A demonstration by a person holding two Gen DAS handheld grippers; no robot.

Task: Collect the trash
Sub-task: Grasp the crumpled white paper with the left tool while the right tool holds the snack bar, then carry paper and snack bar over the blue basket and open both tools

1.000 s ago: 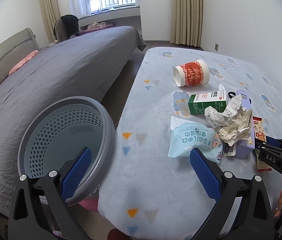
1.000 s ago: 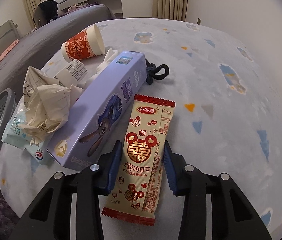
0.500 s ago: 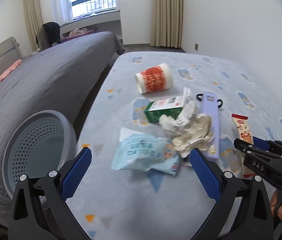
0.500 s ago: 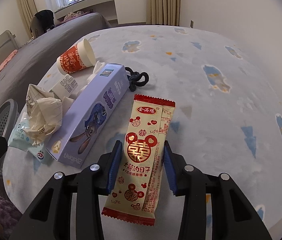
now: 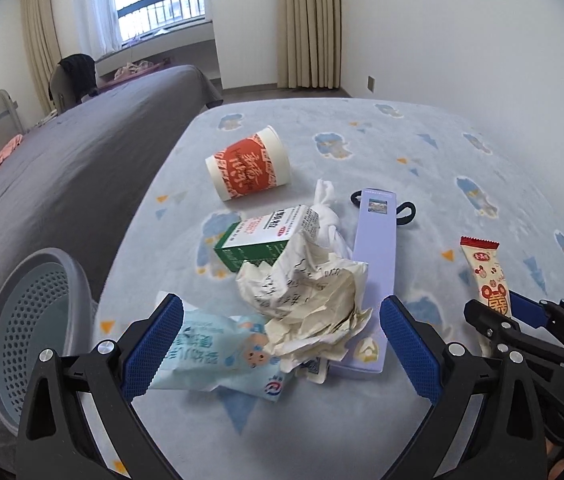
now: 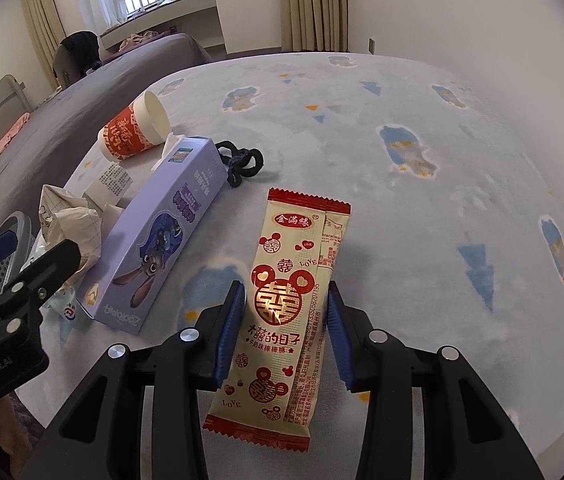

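My left gripper (image 5: 279, 308) is open wide, low over the pile. A crumpled paper ball (image 5: 306, 300) and a light-blue wipes packet (image 5: 217, 356) lie between its fingers, untouched. Beyond them are a green-and-white carton (image 5: 257, 240), a knotted white tissue (image 5: 328, 216), a long purple box (image 5: 374, 264) and a red-and-white paper cup (image 5: 247, 164) on its side. My right gripper (image 6: 285, 292) is shut on a red-and-cream candy wrapper (image 6: 290, 288), which sticks out ahead of the pads, just above the patterned blue cover (image 6: 422, 220).
A grey perforated basket (image 5: 21, 320) stands at the left, by the cover's edge and against the grey bed (image 5: 61, 184). A black hair tie (image 6: 241, 164) lies at the purple box's far end. The left gripper's finger (image 6: 21, 276) shows at the right wrist view's left edge.
My left gripper has swung right, from over the basket to the trash pile. The right gripper has drifted slightly with the candy wrapper still in it.
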